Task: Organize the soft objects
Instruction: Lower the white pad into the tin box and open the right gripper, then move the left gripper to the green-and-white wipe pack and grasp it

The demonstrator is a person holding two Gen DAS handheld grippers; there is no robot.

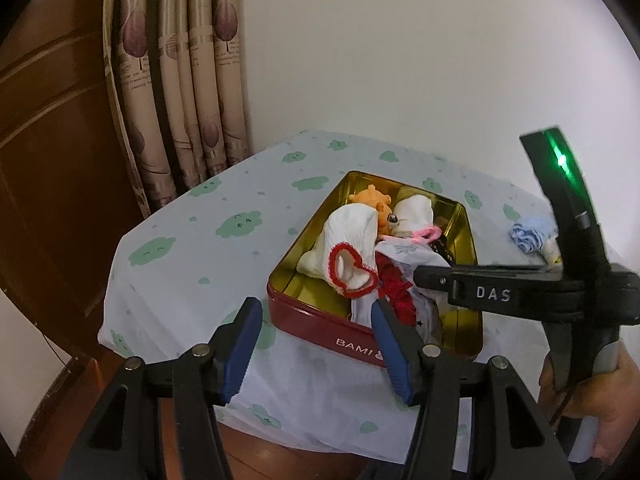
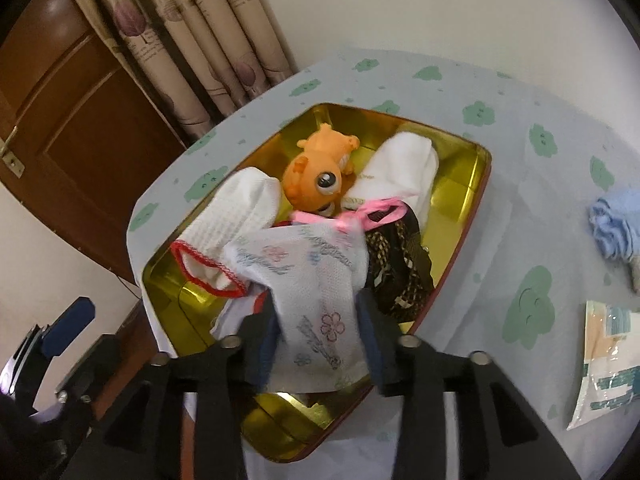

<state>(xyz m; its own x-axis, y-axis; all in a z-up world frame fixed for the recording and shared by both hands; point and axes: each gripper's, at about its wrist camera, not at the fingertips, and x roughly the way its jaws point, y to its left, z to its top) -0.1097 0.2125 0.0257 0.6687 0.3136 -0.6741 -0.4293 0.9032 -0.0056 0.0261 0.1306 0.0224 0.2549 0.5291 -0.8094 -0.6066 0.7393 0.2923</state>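
tin (image 2: 476,196) sits mid-table (image 2: 500,92) w/ toy (image 2: 316,172), socks (image 2: 248,208) & printed cloth (image 2: 316,296) in it. Rolled socks (image 2: 612,228) + packet (image 2: 608,364) lie to its right, curtain (image 2: 208,48) behind.

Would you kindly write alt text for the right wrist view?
The right tongs straddle a white flower-print cloth lying in a gold-lined tin, their jaws parted. The tin also holds an orange toy and white socks; a blue cloth sits outside.
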